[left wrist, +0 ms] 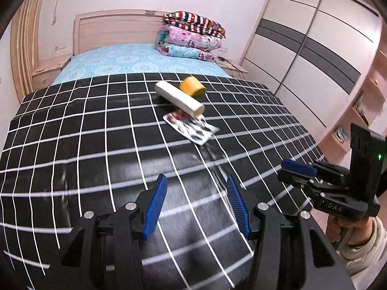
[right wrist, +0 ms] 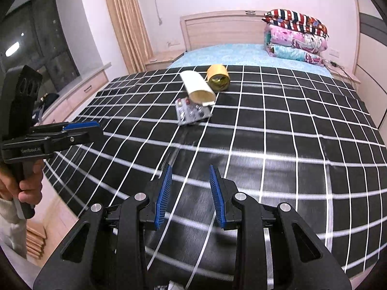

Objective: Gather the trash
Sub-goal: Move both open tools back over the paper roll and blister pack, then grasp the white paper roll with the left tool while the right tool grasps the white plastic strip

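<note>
Both held apart with nothing between the blue pads: left gripper wider, right gripper narrower, over the black checked cloth. Well ahead of both tools, on the cloth: white tube overlapping a blister pack, yellow cup on its side just beyond.

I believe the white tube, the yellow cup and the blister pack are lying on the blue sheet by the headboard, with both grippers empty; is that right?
Not quite: the white tube, yellow cup and blister pack lie on the black grid-patterned cloth, nearer than the blue sheet, as the left wrist view shows. The left gripper and right gripper are indeed empty.
</note>
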`<state>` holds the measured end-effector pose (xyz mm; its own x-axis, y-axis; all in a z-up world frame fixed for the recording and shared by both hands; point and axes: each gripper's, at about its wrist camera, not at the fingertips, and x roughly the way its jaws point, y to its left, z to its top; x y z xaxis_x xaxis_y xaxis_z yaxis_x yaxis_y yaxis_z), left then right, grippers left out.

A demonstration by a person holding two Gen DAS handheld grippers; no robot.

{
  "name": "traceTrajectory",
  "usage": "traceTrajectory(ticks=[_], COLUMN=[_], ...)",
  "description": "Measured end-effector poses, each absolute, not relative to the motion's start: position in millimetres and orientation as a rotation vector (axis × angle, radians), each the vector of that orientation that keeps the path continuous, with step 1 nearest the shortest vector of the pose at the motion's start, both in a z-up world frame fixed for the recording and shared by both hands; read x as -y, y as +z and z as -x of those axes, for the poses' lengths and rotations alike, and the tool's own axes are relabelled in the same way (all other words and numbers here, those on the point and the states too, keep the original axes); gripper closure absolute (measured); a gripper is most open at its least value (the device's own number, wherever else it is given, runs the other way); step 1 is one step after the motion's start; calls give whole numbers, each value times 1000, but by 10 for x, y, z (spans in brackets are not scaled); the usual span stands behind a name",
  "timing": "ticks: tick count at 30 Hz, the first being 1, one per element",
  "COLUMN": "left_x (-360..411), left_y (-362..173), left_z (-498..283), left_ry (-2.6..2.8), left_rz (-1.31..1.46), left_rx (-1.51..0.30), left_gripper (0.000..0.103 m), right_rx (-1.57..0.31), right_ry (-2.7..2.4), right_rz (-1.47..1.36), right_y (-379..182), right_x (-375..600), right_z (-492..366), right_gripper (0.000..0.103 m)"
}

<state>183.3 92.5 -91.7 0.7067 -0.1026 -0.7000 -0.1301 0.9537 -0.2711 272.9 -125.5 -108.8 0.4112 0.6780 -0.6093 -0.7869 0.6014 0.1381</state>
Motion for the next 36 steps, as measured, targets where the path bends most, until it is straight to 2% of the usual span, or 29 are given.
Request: traceTrajectory(ticks=[19,20,22,36], left_x=[-1652,-1675,-1729,-1985], left_y=[-1004,-1014,-1048,-1482], left_z=[-2951,-3001,-3125,-3645], left_ry=[20,19,13,-33], left_rz=[487,497,533,787], left_rx=[-778,-779,-780,-831], left_gripper=[54,53,42,42], right_rx=[-778,-785,-792,-813], right_ry=[922,922,925,906], right_rz=[101,104,108,127], right_y=[-1044,-1059,-1083,-1223], right_x=[528,471,397,220], right_z=[-3717,-3757,-3808,-3961], right_gripper=[71,71,71,71])
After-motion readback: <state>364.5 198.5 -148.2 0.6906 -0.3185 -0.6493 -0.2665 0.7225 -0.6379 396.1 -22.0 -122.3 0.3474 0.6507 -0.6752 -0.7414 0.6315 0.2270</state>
